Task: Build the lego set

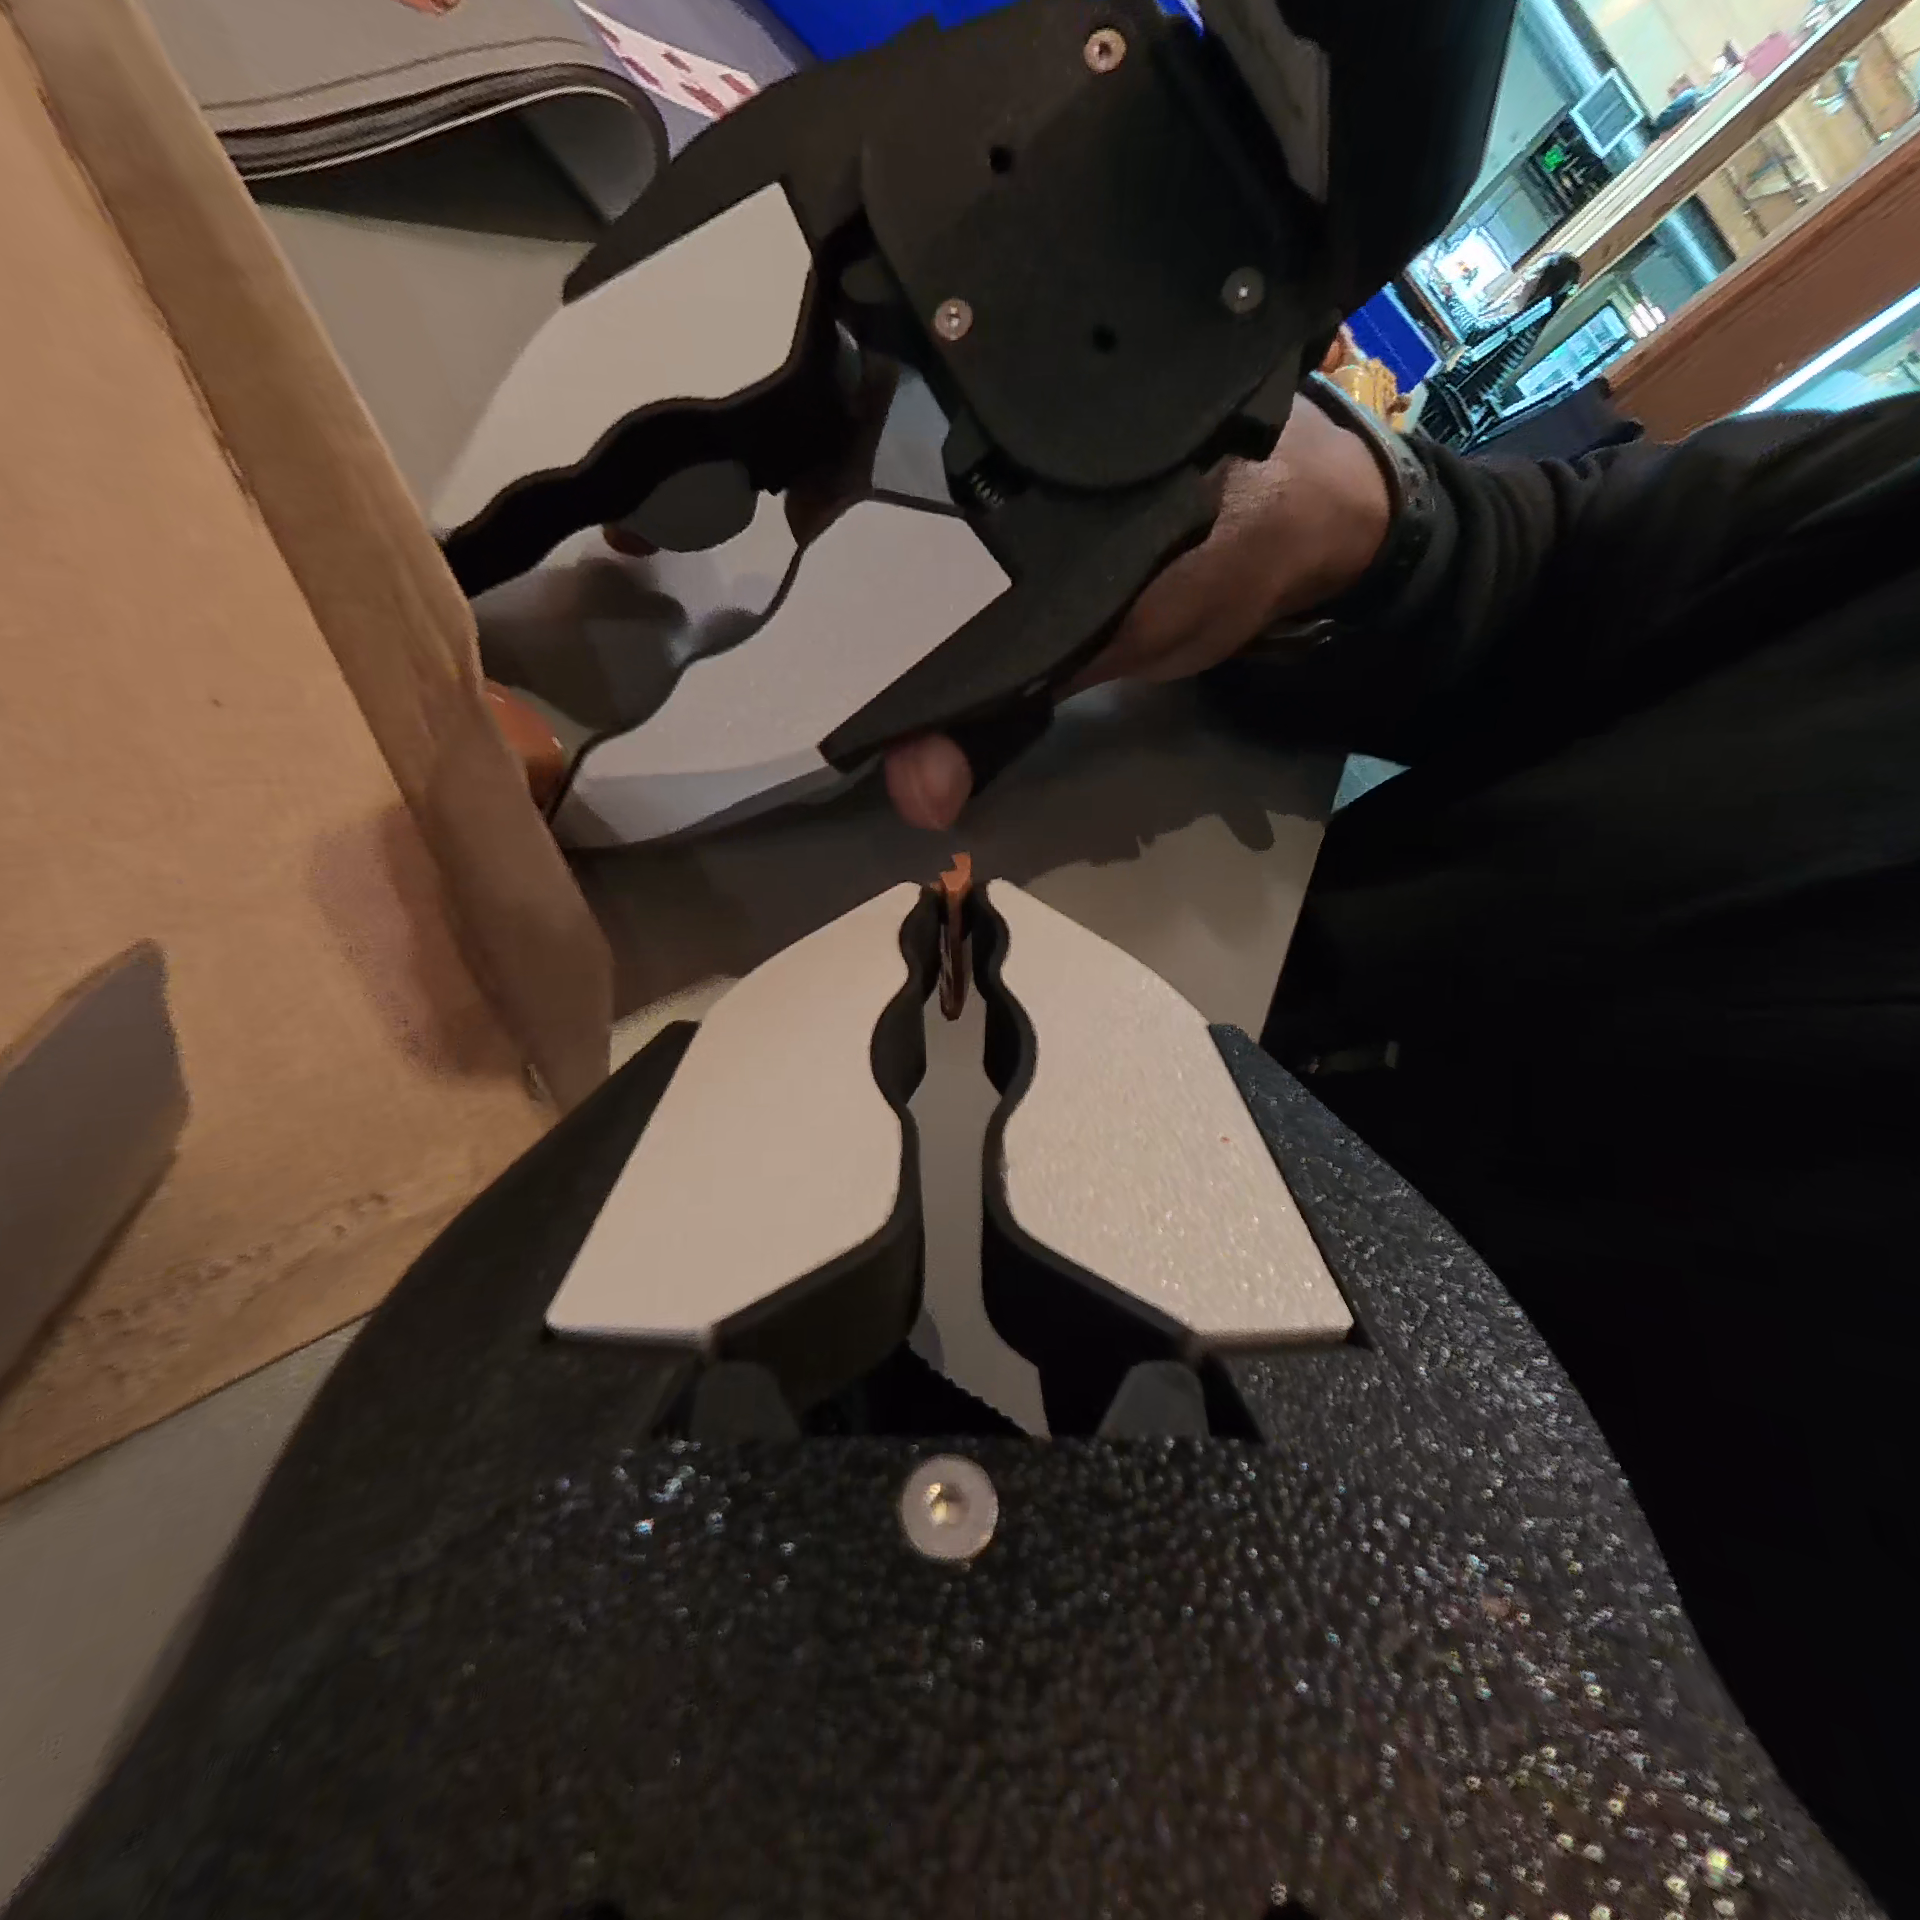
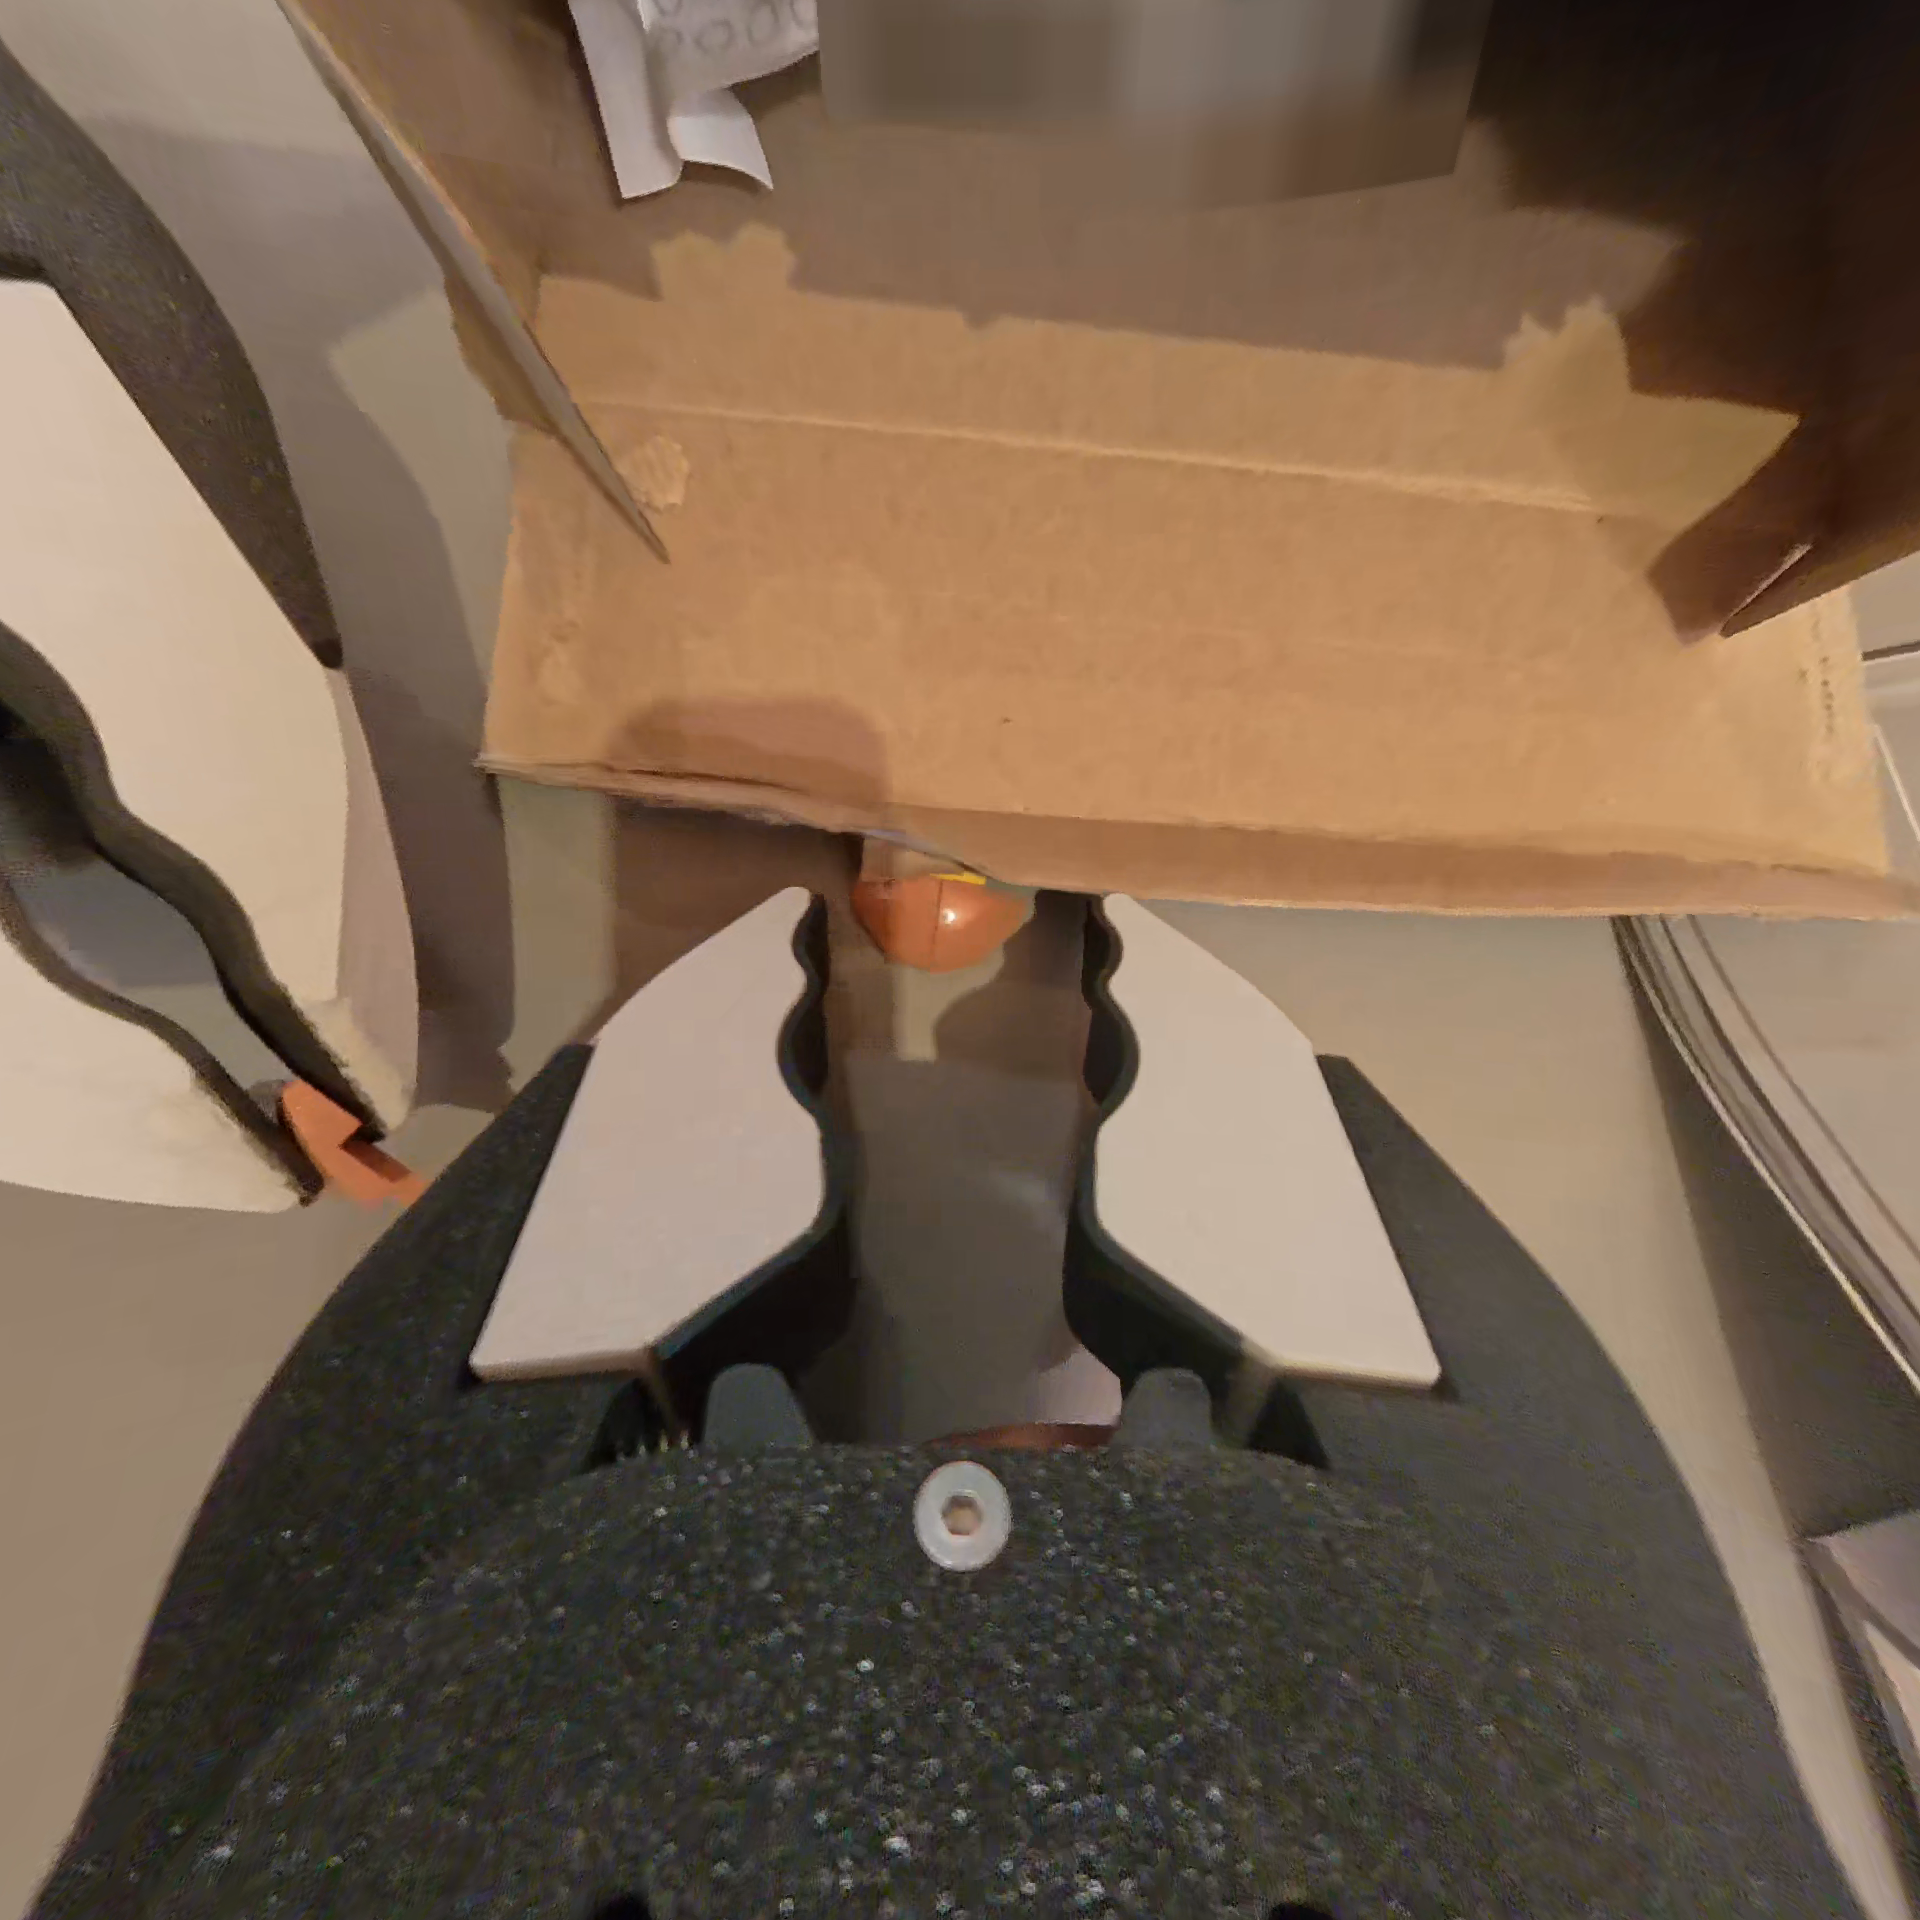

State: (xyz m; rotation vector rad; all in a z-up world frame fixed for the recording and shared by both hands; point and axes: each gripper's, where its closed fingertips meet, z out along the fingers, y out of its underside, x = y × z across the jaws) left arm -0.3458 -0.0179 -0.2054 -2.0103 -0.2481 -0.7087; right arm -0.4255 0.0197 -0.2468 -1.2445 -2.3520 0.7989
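The left gripper (image 1: 951, 940) is clenched on a thin brown plate (image 1: 951, 956), held edge-on between its wavy black pads. The right gripper (image 2: 951, 966) is released, jaws spread wide, with a rounded brown piece (image 2: 935, 920) at 12 o'clock just past its tips, half tucked under the cardboard flap (image 2: 1143, 644). To do this well, slide in low along the table (image 2: 1351, 987), straddle the dome evenly and close slowly; its glossy curve would likely squirt out of an off-centre pinch. Avoid nudging the flap. The cardboard is matte and torn along its edges; the piece is smooth plastic, possibly 2 halves joined.
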